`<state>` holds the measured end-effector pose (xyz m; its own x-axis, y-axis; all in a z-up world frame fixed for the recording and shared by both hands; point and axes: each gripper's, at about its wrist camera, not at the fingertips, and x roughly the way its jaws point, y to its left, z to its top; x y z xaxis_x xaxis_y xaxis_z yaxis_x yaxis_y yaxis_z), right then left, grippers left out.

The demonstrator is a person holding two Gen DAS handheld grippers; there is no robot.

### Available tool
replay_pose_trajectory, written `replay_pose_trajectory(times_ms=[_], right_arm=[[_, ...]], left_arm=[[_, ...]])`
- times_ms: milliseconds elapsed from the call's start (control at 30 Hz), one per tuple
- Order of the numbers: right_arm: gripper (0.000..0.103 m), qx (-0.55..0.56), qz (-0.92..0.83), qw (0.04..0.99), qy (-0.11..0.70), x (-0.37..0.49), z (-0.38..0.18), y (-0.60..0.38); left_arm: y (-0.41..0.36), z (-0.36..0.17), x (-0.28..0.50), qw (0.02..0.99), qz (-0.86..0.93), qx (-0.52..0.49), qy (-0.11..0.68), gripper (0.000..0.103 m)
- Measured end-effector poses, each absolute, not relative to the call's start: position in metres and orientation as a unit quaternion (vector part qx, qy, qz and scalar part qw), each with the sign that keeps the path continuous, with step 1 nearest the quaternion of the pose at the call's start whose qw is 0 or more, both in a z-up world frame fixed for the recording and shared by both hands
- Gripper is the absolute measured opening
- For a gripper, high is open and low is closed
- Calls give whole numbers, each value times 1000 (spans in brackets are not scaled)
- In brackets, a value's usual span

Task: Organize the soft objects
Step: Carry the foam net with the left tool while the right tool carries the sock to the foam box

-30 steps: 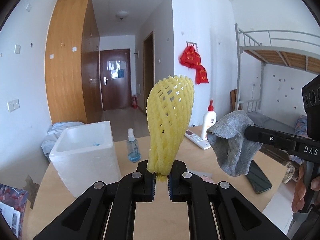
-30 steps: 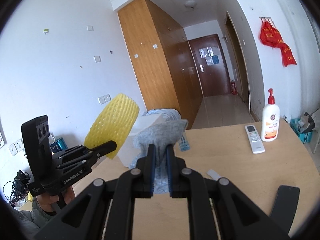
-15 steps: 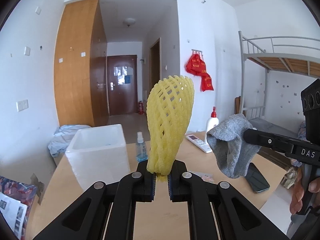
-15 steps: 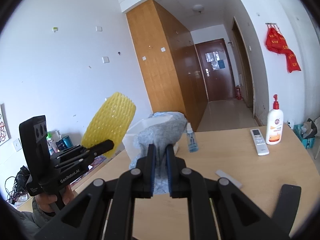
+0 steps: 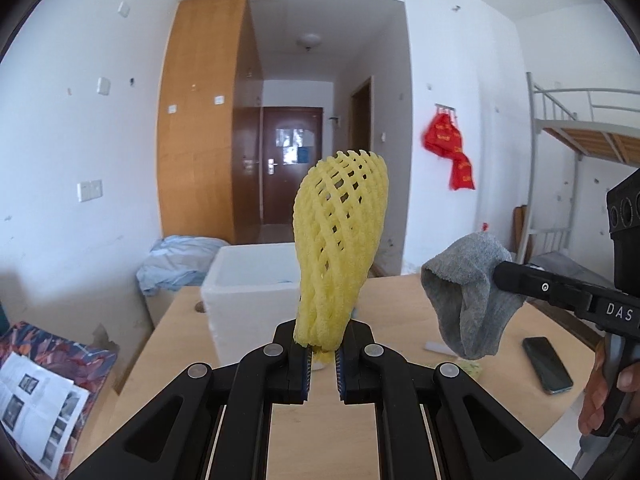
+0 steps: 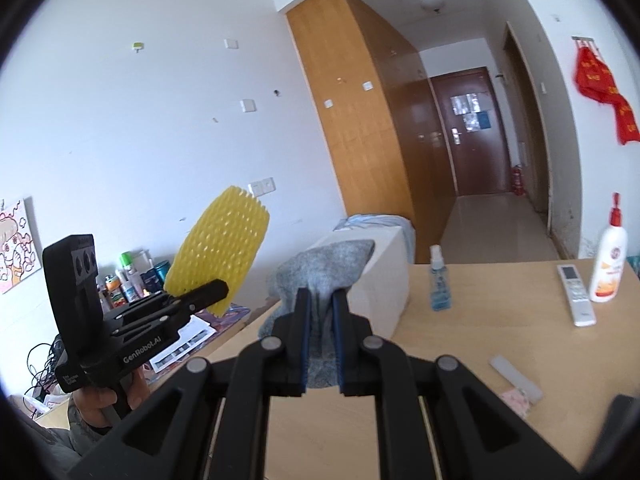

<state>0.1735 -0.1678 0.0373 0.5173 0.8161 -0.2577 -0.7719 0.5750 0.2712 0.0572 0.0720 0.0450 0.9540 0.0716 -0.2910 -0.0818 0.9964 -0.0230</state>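
Ahead of both grippers, on the far left part of the desk [image 5: 384,292], stands the white foam box [image 5: 248,284] with its opening facing up; it is judged to be the destination for the soft items. The left gripper [image 5: 322,354] is pressed together on the lower end of the yellow foam net [image 5: 340,252], whose long axis rises nearly upright from the jaws and leans slightly to the right in the left wrist view. The box lies beyond and to the left of that net, partly hidden behind it. The right gripper [image 6: 320,320] is pinching the grey sock [image 6: 320,276], which bunches above the jaws and hangs below them; in the right wrist view the box sits directly behind the sock. Both loads are held clear above the desk and well apart from each other. Judged from these views, the left gripper is the nearer to the box, so its net should go forward and left over the rim before release
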Motion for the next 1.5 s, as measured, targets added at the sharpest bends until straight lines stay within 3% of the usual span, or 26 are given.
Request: replay_pose_trajectory(times_ms=[433,1500], right_arm=[[13,50,477,858,186,191,41,-139],[13,-3,460,860,219,289,43,-53]], left_arm=[[95,43,75,986,68,-25,153,10],[164,29,214,976,75,-39,202,10]])
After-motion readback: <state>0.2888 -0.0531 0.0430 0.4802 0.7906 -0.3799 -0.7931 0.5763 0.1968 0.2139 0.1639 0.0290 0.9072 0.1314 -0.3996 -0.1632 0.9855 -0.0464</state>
